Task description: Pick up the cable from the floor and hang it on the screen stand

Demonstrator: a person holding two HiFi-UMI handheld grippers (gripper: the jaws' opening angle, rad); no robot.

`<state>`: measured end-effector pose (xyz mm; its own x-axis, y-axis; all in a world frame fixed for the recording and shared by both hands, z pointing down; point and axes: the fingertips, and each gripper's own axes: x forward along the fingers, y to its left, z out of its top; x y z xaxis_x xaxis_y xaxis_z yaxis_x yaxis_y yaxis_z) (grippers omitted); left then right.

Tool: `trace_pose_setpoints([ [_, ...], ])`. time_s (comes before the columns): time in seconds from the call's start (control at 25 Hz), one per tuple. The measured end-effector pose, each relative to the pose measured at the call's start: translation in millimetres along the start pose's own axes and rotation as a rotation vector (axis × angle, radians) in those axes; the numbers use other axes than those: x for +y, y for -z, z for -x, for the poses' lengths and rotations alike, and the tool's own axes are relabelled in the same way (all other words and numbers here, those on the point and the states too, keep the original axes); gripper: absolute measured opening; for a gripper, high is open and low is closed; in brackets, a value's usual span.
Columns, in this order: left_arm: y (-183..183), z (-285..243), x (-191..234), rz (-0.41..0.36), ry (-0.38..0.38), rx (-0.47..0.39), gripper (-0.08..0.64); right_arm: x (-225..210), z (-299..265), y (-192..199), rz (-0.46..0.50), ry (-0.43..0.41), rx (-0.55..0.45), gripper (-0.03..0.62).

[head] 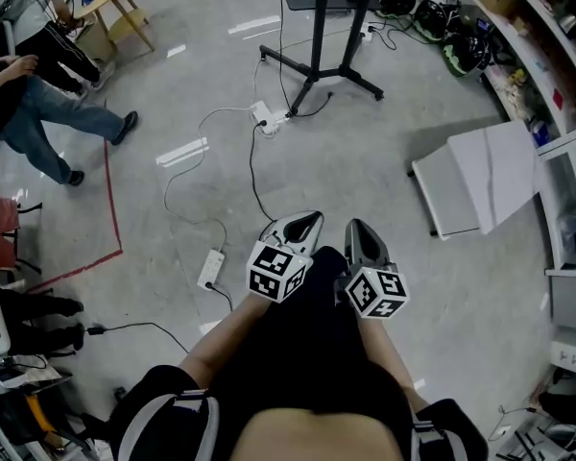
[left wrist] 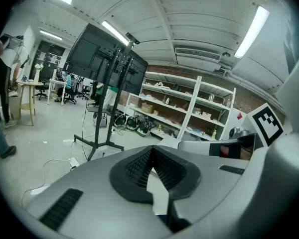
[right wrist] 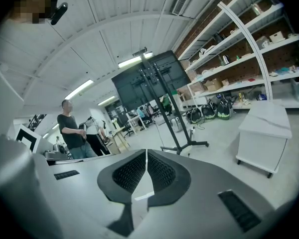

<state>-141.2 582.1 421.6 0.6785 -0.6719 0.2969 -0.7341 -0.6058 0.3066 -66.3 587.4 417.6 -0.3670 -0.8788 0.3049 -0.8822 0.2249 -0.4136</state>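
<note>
A lab-like workshop: metal shelves [left wrist: 199,111] of gear, a screen stand [head: 319,36], a power strip [head: 211,269] on the polished floor [head: 365,161].

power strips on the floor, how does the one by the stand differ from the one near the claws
The far power strip lies at the foot of the screen stand; the near power strip lies left of the left claw. The far one looks short and blocky, the near one long and slim. Both are white, lie flat on the floor and have cables attached.
</note>
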Motion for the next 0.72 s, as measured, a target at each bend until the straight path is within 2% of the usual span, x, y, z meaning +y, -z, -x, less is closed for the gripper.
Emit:
trace_pose_setpoints([
  [0.36, -8.7, -18.8, 21.4, 0.021, -0.007, 0.012, 0.008, -6.4, -33.8, -16.9, -0.025, 0.016, -0.009, 0.028],
  [0.56, -19.5, -47.2, 42.2, 0.027, -0.014, 0.020, 0.008, -19.8, -65.1, -27.1, -0.027, 0.009, 0.006, 0.028],
  [0.72, -37.4, -78.3, 61.6, 0.013, -0.025, 0.022, 0.008, -36.8, -96.3, -50.8, -0.024, 0.006, -0.006, 0.028],
])
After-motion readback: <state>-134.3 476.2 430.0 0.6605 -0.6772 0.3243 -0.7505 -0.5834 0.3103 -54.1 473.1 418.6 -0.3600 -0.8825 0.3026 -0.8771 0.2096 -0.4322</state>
